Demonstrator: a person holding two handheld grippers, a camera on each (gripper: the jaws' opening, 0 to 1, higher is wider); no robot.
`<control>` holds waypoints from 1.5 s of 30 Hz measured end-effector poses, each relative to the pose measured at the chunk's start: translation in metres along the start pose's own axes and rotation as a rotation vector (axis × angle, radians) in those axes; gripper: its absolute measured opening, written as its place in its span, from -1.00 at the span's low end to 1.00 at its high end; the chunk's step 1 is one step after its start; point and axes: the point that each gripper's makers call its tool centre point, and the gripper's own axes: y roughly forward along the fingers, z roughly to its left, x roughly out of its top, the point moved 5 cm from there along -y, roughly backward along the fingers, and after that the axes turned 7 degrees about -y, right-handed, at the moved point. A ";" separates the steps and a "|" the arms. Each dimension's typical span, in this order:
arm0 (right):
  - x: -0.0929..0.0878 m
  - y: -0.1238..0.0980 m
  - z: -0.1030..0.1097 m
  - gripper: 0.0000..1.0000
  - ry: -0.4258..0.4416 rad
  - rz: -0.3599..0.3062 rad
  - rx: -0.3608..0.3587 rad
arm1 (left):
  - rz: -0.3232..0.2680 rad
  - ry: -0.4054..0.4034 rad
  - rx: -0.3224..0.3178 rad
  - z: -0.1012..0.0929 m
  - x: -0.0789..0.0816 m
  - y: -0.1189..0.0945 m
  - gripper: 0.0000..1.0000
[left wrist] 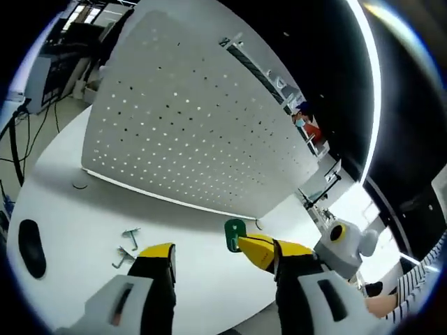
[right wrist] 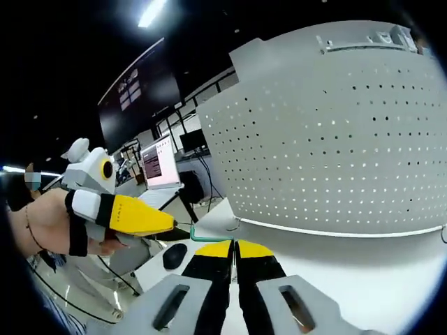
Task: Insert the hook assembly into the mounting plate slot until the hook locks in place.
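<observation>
Hook (left wrist: 235, 234) upright (green), facing pegboard (left wrist: 188, 118)

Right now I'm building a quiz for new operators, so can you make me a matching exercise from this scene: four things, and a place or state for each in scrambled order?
Things:
1. green hook
2. perforated white panel
3. small metal hooks
4. black oval object

Places or states:
A. silver-grey, lying loose on the table
B. pinched in the right gripper
C. standing upright on the table
D. dark, lying near the table's edge

Pairs: 1-B, 2-C, 3-A, 4-D.
</observation>
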 end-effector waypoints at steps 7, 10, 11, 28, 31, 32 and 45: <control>0.004 -0.002 0.011 -1.00 0.001 -0.021 0.019 | -0.007 -0.021 -0.047 -0.007 0.001 0.002 -0.20; 0.006 -0.003 0.012 -1.00 0.006 -0.033 0.019 | -0.003 -0.020 -0.059 -0.008 0.000 0.002 -0.32; 0.007 -0.003 0.012 -1.00 0.007 -0.037 0.018 | -0.005 -0.020 -0.063 -0.009 0.000 0.002 -0.34; 0.015 -0.008 0.023 -1.00 0.026 -0.079 0.033 | -0.006 -0.082 -0.128 -0.014 0.000 0.004 -0.62; 0.016 -0.009 0.023 -1.00 0.019 -0.086 0.029 | -0.010 -0.088 -0.136 -0.015 0.001 0.004 -0.71; 0.016 -0.009 0.023 -1.00 0.013 -0.087 0.027 | -0.009 -0.090 -0.138 -0.015 0.001 0.004 -0.75; 0.020 -0.011 0.025 -1.00 -0.025 -0.101 0.011 | -0.003 -0.117 -0.165 -0.016 0.001 0.005 -0.92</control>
